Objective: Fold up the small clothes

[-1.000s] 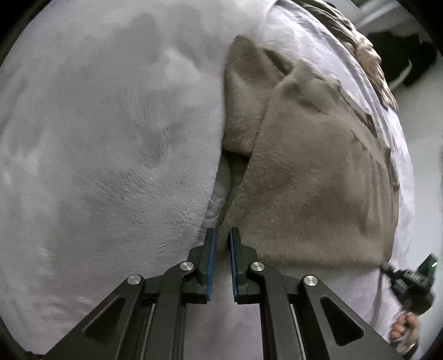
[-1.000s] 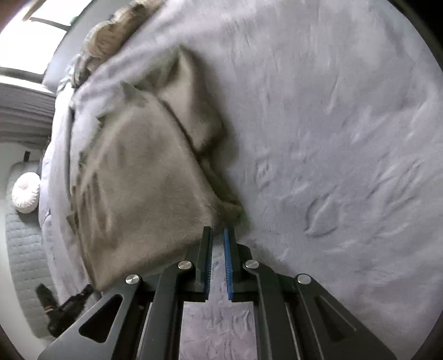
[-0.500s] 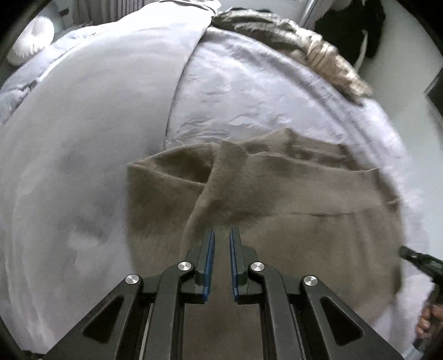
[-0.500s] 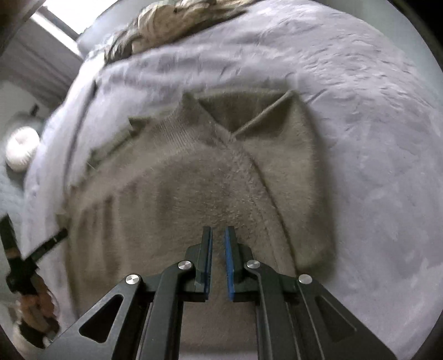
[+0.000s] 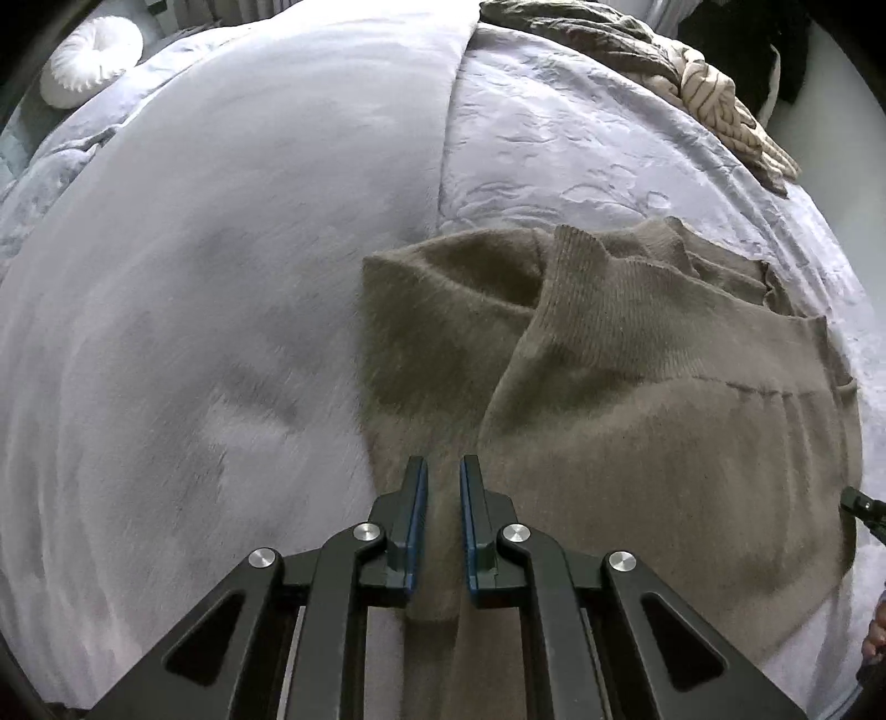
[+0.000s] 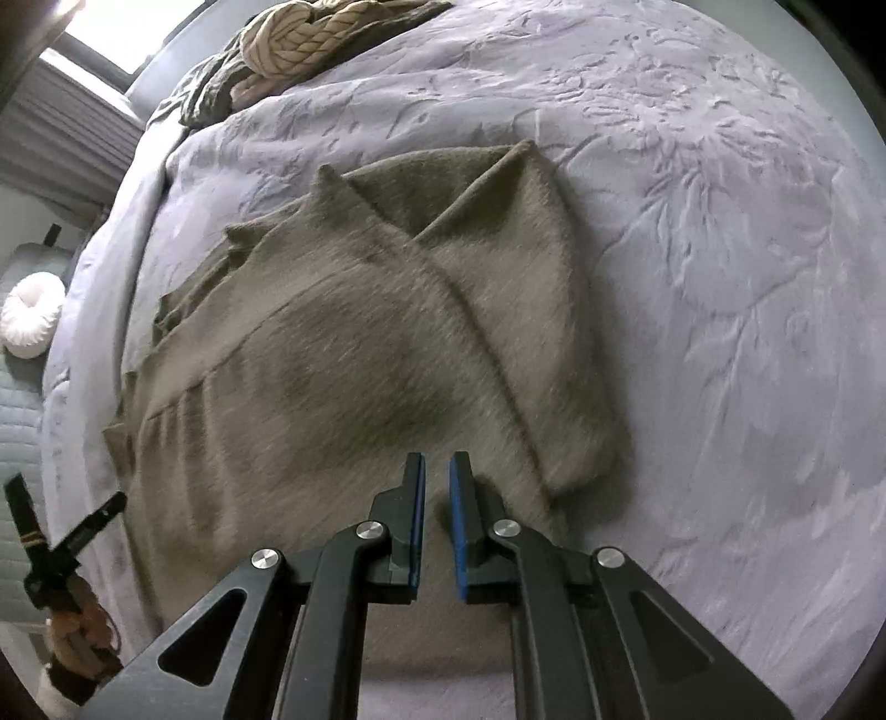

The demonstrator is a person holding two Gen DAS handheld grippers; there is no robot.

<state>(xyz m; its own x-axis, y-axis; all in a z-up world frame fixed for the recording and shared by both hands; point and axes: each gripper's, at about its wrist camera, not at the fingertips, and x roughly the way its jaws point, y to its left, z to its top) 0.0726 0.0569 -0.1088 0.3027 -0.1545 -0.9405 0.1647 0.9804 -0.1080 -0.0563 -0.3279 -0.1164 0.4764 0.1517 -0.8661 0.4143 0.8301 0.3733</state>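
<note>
A taupe knit sweater (image 5: 664, 415) lies on the grey bed cover (image 5: 194, 277) with its sleeves folded in and its collar at the far side. My left gripper (image 5: 443, 471) is shut over the sweater's near left edge, and a strip of knit runs up between its blue pads. My right gripper (image 6: 437, 471) is shut over the near right part of the sweater (image 6: 343, 360), beside the corner of a folded flap, with knit filling the narrow gap. Each view catches the other gripper at its rim: the right gripper (image 5: 864, 509) and the left gripper (image 6: 61, 548), the latter held by a hand (image 6: 77, 626).
A heap of striped and dark clothes (image 5: 709, 88) lies at the bed's far edge, and shows again as the heap (image 6: 299, 39). A round white cushion (image 5: 91, 61) sits off the far left corner. Bare bed cover (image 6: 720, 277) stretches to the right of the sweater.
Both grippers, still shut, travelled from the sweater's near corners in over its body. Both views rolled, so the collar now lies ahead instead of to one side.
</note>
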